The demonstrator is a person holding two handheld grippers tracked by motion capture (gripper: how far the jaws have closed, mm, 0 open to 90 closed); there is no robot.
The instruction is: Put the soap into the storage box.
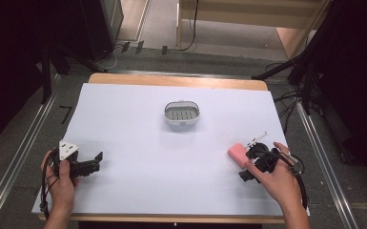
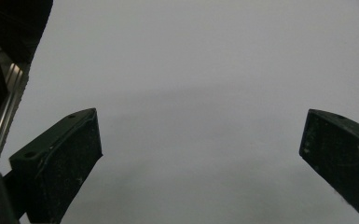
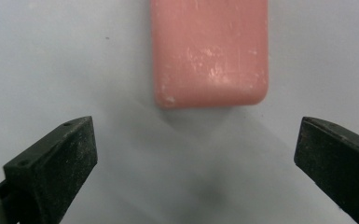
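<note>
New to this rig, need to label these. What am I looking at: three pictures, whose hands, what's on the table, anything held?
No robot here: a person holds a hand-held two-jaw claw in each hand. The high view looks down on the white table from the person's side. There the left claw is at the left and the right claw at the right. The other two pictures come from cameras riding on each claw, looking along its two black jaws.

On the table lie a pink soap bar and, farther off at the middle, a white soap dish.

Nothing is held. The left claw is open over bare table. The right claw is open too, with the soap just ahead of its jaws, not between them.
</note>
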